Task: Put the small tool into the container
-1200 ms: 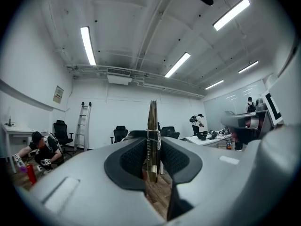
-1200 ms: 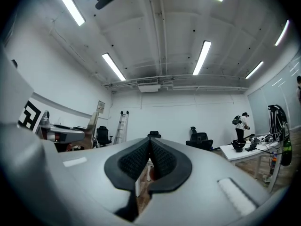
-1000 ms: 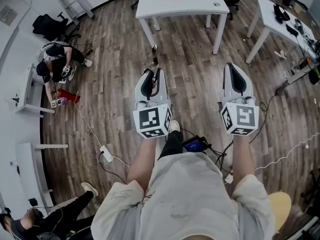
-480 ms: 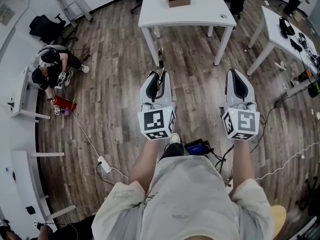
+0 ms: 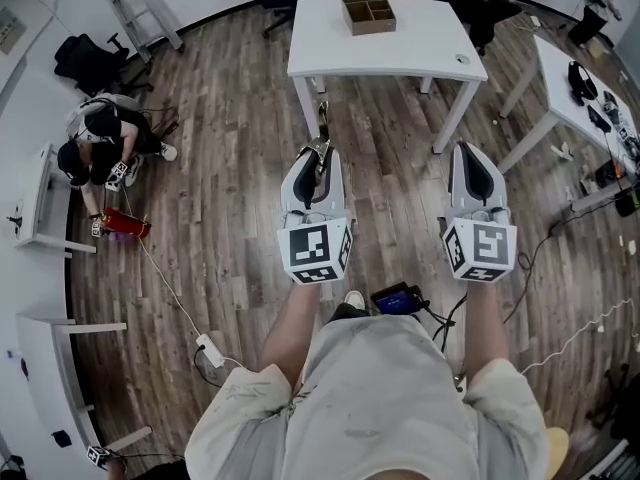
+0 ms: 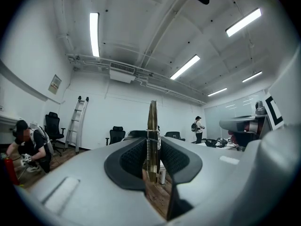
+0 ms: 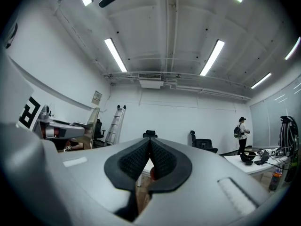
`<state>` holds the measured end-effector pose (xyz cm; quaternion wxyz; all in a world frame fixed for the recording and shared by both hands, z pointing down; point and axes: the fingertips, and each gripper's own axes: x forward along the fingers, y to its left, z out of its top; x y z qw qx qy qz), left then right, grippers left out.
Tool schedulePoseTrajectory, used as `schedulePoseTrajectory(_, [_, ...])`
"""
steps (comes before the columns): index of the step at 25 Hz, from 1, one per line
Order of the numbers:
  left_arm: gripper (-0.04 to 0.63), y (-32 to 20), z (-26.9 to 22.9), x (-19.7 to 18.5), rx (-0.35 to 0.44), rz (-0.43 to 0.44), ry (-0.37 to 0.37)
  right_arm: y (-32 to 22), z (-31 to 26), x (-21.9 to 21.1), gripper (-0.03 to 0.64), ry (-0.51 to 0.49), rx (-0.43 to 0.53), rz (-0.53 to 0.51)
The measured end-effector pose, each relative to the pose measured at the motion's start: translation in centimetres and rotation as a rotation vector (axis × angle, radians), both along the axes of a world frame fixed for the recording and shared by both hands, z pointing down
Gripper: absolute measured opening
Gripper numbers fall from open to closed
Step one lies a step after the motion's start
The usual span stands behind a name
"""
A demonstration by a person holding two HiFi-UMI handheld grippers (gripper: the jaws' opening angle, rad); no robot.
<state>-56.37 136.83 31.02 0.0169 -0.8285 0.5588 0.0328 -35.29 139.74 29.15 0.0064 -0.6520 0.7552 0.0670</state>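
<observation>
One small tool [image 6: 152, 126] stood clamped in my left tongs [image 5: 317, 160], short of the worktop [image 5: 400, 53]. My right tongs [image 5: 473, 160] were clenched empty; the container [image 5: 368, 14] sat on that worktop.

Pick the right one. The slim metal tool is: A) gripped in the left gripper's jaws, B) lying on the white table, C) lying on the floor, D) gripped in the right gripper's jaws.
A: the tool stands pinched between the jaws of the left gripper.

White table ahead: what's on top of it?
A divided wooden box near the table's far edge and a small round spot near one corner. The box's insides: too small to tell.
</observation>
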Motion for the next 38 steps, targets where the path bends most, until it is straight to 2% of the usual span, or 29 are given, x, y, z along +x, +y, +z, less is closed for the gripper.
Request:
schedulePoseTrajectory(5, [0.104,-9.1,-0.5,-6.9,0.003,0.010,0.008,-9.4,-0.7,-7.3,0.005,0.013,0.003,0.001])
schedulePoseTrajectory(8, [0.104,-14.9,-0.8,-9.7,0.002,0.025,0.007,-15.0,-1.0,-10.4,0.005,0.013,0.001,0.009])
schedulePoseTrajectory(15, [0.104,-23.7,0.0,-9.6,0.008,0.042,0.001,-23.6,0.3,-10.9,0.005,0.014,-0.006,0.010])
schedulePoseTrajectory(20, [0.104,-31.0,1.5,-5.2,0.019,0.042,-0.004,-31.5,2.1,-6.5,0.005,-0.003,0.002,0.004])
schedulePoseTrajectory(26, [0.104,-44.2,2.3,2.5,0.018,0.015,-0.011,-45.6,3.1,0.9,0.005,-0.012,0.001,-0.027])
schedulePoseTrajectory(33, [0.104,-61.1,1.4,15.4,0.006,-0.005,-0.028,-63.2,2.3,13.7,0.005,-0.045,-0.006,-0.050])
schedulePoseTrajectory(38, [0.104,-71.6,1.0,25.3,-0.001,-0.018,-0.046,-73.9,2.3,23.8,0.005,-0.065,-0.014,-0.060])
